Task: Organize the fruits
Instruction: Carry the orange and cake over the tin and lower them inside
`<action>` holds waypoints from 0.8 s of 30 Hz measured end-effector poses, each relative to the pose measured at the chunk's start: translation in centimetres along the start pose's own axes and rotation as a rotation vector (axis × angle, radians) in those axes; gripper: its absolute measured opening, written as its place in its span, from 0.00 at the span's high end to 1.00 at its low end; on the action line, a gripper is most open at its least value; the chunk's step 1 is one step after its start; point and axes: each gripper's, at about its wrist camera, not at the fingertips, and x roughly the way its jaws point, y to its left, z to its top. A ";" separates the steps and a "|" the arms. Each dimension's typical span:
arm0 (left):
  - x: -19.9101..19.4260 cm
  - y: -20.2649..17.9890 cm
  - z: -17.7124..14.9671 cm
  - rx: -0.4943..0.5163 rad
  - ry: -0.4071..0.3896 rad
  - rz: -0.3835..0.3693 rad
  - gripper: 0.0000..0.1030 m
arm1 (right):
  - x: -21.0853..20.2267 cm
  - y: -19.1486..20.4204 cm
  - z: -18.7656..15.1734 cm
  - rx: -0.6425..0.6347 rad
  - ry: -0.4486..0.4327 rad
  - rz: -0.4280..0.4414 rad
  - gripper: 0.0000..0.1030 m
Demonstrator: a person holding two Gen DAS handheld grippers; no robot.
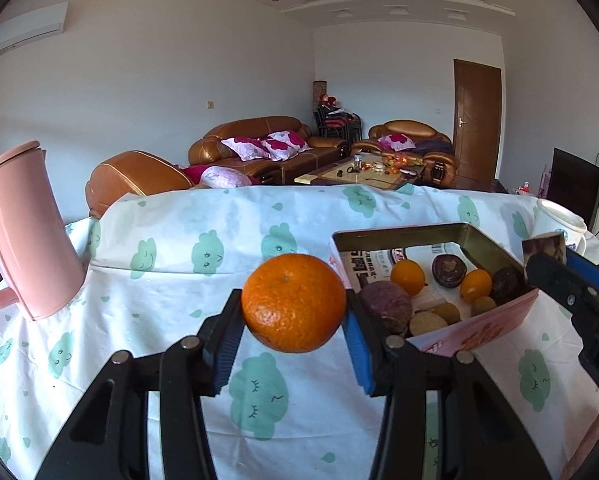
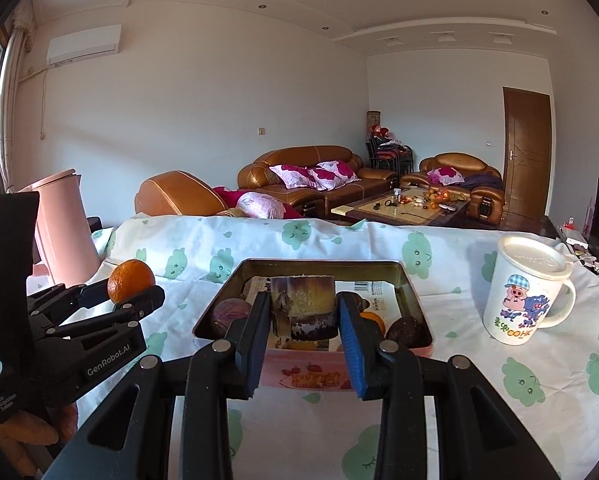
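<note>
Left gripper (image 1: 294, 312) has its jaws clamped on an orange (image 1: 294, 302) above the desk (image 1: 171, 240) beside the tin (image 1: 493, 246), while right gripper (image 2: 302, 312) squeezes a cane chunk (image 2: 303, 306) over that tin.

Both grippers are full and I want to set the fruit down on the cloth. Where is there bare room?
Free: the tablecloth between the pink jug and the tin box, and the strip between box and white mug. Crowded: inside the box, where fruits fill the near end.
</note>
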 end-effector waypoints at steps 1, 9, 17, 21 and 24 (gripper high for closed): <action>0.0 -0.4 0.1 0.004 -0.001 -0.007 0.52 | -0.1 -0.4 0.0 0.002 -0.003 -0.007 0.65; 0.0 -4.2 1.1 0.048 -0.018 -0.067 0.52 | -0.4 -3.7 0.3 0.037 -0.011 -0.072 0.65; 0.6 -7.4 2.2 0.080 -0.022 -0.126 0.52 | -0.7 -6.1 0.5 0.039 -0.030 -0.157 0.65; 1.5 -8.3 2.8 0.066 -0.009 -0.149 0.52 | -0.7 -6.5 0.7 0.030 -0.037 -0.188 0.65; 2.1 -8.7 3.1 0.059 -0.002 -0.157 0.52 | -0.6 -6.8 0.8 0.024 -0.041 -0.207 0.65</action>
